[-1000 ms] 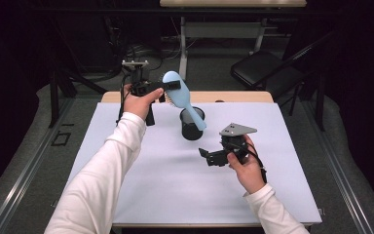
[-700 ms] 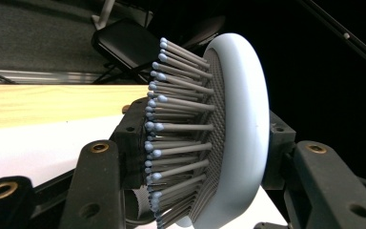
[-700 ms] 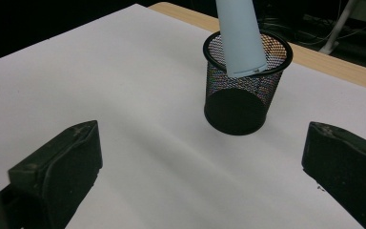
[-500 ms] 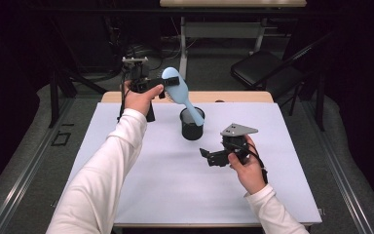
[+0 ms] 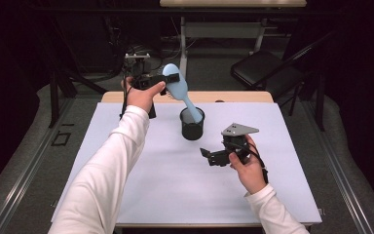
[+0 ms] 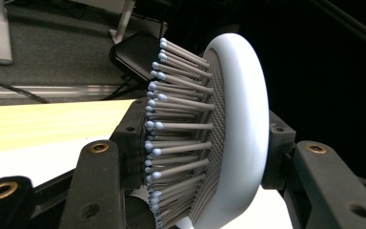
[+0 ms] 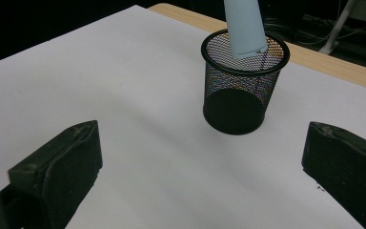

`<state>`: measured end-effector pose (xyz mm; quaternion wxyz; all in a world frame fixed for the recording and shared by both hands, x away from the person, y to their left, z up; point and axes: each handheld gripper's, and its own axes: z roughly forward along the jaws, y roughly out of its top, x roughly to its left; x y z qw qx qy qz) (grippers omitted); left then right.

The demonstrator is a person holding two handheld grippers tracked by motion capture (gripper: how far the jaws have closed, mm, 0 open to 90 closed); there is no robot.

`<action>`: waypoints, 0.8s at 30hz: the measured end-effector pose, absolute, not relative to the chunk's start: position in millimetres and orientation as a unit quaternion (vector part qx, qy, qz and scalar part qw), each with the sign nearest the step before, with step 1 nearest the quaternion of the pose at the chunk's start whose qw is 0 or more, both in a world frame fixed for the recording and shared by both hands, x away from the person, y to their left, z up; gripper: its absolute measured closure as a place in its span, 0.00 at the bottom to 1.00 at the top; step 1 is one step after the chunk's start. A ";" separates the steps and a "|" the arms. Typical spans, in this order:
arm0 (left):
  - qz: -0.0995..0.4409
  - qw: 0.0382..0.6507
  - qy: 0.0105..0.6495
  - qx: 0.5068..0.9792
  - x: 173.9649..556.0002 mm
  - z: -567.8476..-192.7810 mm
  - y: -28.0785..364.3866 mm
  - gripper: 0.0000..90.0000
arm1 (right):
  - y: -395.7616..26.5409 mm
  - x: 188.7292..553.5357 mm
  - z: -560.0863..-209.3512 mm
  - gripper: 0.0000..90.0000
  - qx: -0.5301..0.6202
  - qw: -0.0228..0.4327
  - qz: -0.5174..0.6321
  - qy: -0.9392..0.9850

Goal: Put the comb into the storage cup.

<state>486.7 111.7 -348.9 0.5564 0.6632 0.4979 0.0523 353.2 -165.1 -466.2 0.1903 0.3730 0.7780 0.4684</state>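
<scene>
A light blue hairbrush [image 5: 179, 88] hangs tilted above the table, its handle tip just inside the rim of a black mesh cup [image 5: 192, 124]. My left gripper [image 5: 171, 79] is shut on the brush head; in the left gripper view the bristles [image 6: 181, 129] and the pale back [image 6: 243, 129] sit between the jaws. The right gripper view has the handle end [image 7: 244, 28] dipping into the cup [image 7: 240, 90]. My right gripper [image 5: 205, 156] rests low on the table to the right of the cup, open, jaws wide apart with nothing between them.
The white table sheet [image 5: 175, 185] covers the tabletop, with a wooden strip [image 5: 243, 96] along the far edge. A black stand [image 5: 137, 63] rises behind the left hand. A dark chair [image 5: 265, 70] stands beyond the table at the right.
The left gripper has lifted and tilted the brush, bringing the head up and left so the handle end now points down into the cup mouth. The right gripper has stayed in place.
</scene>
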 end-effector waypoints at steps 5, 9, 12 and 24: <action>0.066 0.556 0.494 0.666 487.0 -348.7 108.5 0.55 | -165.9 353.5 -466.3 0.00 0.374 0.189 0.468 0.778; 0.083 0.552 0.483 0.675 486.3 -346.7 105.0 0.55 | -166.3 353.9 -466.6 0.00 0.374 0.189 0.468 0.778; 0.095 0.550 0.474 0.681 485.0 -345.0 100.9 0.55 | -166.4 353.8 -466.5 0.00 0.373 0.189 0.468 0.779; 0.110 0.540 0.456 0.699 485.6 -346.3 88.0 0.55 | -166.2 353.5 -466.7 0.00 0.372 0.189 0.467 0.780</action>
